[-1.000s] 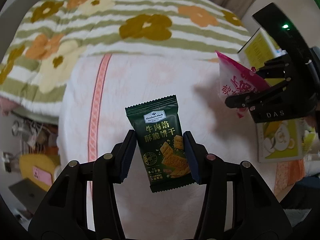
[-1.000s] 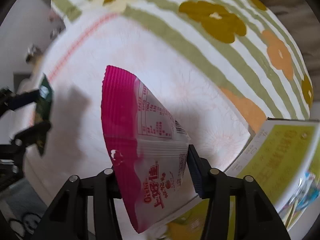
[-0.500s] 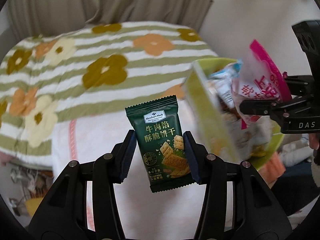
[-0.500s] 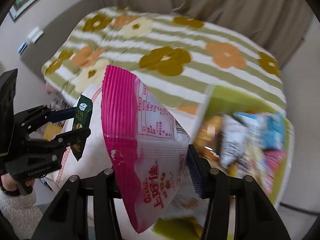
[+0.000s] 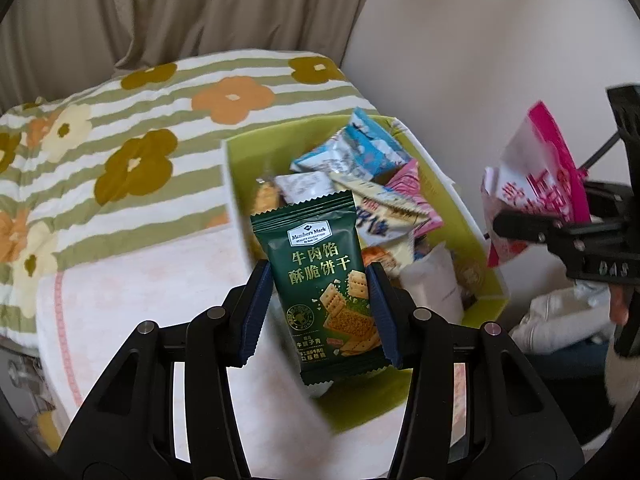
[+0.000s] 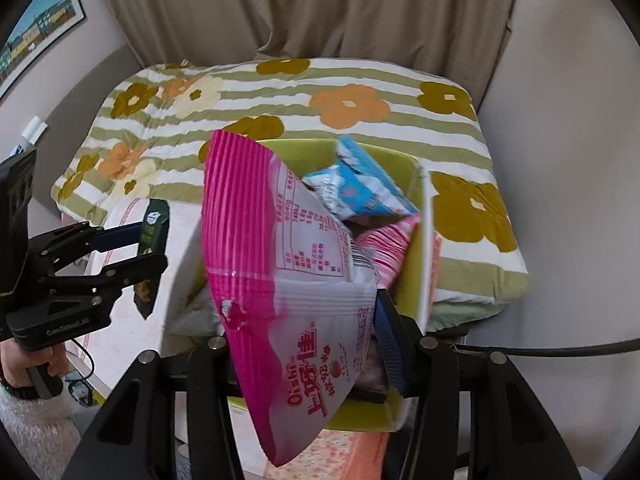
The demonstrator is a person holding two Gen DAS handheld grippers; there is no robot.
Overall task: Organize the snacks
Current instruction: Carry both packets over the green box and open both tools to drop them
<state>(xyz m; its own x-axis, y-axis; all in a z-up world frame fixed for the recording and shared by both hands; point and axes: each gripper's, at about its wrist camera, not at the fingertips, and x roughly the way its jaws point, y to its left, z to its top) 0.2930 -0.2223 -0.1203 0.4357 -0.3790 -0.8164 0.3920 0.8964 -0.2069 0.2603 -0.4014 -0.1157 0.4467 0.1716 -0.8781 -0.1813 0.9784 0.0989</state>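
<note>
My left gripper (image 5: 318, 312) is shut on a dark green cracker packet (image 5: 320, 280), held upright in front of a lime green box (image 5: 236, 168). The box holds several snack packets, among them a blue and white one (image 5: 360, 148). My right gripper (image 6: 308, 344) is shut on a pink and white snack bag (image 6: 280, 280), held over the same box (image 6: 408, 272). The right gripper and its pink bag (image 5: 536, 188) show at the right of the left wrist view. The left gripper with the green packet (image 6: 154, 232) shows at the left of the right wrist view.
The box sits on a pale pink cloth (image 5: 140, 300) on a bed with a green-striped flower quilt (image 6: 360, 96). Curtains (image 6: 304, 8) hang behind the bed. A white wall (image 5: 480, 60) is to the right. A black cable (image 6: 540, 348) runs off right.
Both views have swung up and right, from the pink cloth to the lime box. The box now lies right under both held packets. Both grips are unchanged.
</note>
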